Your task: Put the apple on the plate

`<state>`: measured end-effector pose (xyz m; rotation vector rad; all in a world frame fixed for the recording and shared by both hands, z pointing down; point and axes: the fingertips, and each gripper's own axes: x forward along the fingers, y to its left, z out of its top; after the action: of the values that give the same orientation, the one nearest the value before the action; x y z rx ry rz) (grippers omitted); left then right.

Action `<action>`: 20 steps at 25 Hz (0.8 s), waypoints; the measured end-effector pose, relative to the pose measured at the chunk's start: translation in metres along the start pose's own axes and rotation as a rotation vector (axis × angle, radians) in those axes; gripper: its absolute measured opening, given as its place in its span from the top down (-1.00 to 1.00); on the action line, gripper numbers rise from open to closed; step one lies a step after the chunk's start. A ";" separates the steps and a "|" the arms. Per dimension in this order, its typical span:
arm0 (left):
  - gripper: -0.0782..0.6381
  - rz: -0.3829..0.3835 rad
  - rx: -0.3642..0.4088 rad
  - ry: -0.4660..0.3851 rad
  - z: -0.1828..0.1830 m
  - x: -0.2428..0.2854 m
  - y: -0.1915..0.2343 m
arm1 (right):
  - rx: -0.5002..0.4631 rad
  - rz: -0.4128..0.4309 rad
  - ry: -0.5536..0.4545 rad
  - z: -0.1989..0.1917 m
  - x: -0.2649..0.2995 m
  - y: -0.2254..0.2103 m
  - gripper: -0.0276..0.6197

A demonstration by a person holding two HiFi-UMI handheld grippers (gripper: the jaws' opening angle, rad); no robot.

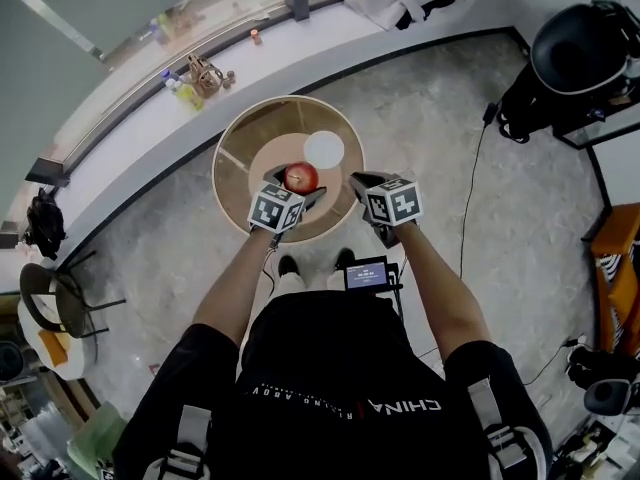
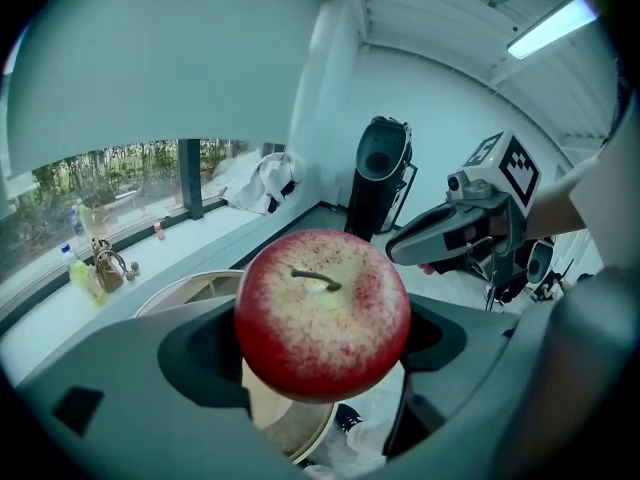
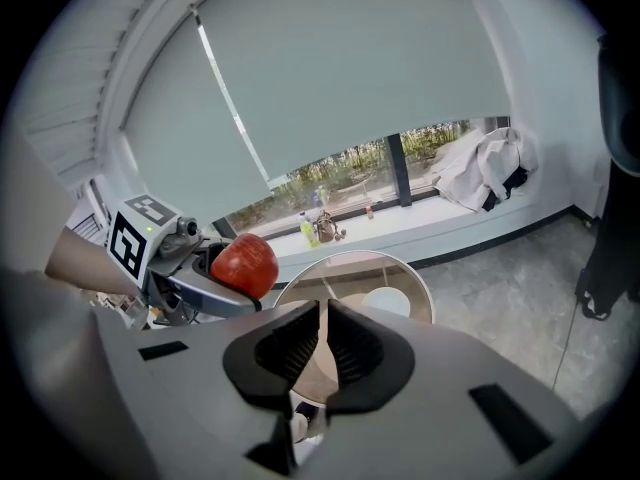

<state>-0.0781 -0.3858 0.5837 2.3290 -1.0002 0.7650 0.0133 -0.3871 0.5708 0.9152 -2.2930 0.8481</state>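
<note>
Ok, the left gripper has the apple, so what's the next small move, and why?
Probably carry the left gripper forward and slightly right, then lower it. Its jaws are clamped on the apple above the round table, and the white plate lies bare just beyond the apple in the head view. The right gripper is shut on nothing, off to the side.

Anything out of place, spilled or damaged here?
Nothing stands out. The apple is whole, clamped in the left gripper above the round table; the white plate lies flat; the right gripper is shut, empty.
</note>
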 end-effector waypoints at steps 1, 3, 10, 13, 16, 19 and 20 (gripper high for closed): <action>-0.43 -0.002 0.001 0.011 0.001 0.008 0.000 | -0.003 0.003 0.001 -0.002 0.000 -0.006 0.77; -0.43 -0.006 0.008 0.032 0.002 0.024 -0.001 | -0.010 0.003 -0.014 -0.003 0.001 -0.021 0.77; -0.43 -0.010 0.032 0.081 -0.010 0.092 0.019 | 0.028 0.007 -0.011 -0.013 0.050 -0.079 0.77; -0.43 -0.016 0.035 0.109 -0.024 0.137 0.047 | 0.031 -0.007 0.011 -0.013 0.091 -0.106 0.77; -0.43 -0.015 0.040 0.126 -0.038 0.180 0.077 | 0.023 -0.028 0.029 -0.015 0.128 -0.125 0.77; -0.43 -0.002 0.061 0.133 -0.059 0.225 0.107 | 0.036 -0.036 0.031 -0.026 0.167 -0.144 0.77; -0.43 0.002 0.067 0.126 -0.067 0.243 0.116 | 0.058 -0.033 0.025 -0.032 0.182 -0.151 0.77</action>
<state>-0.0473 -0.5339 0.8161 2.3044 -0.9349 0.9471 0.0172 -0.5256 0.7649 0.9596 -2.2364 0.9110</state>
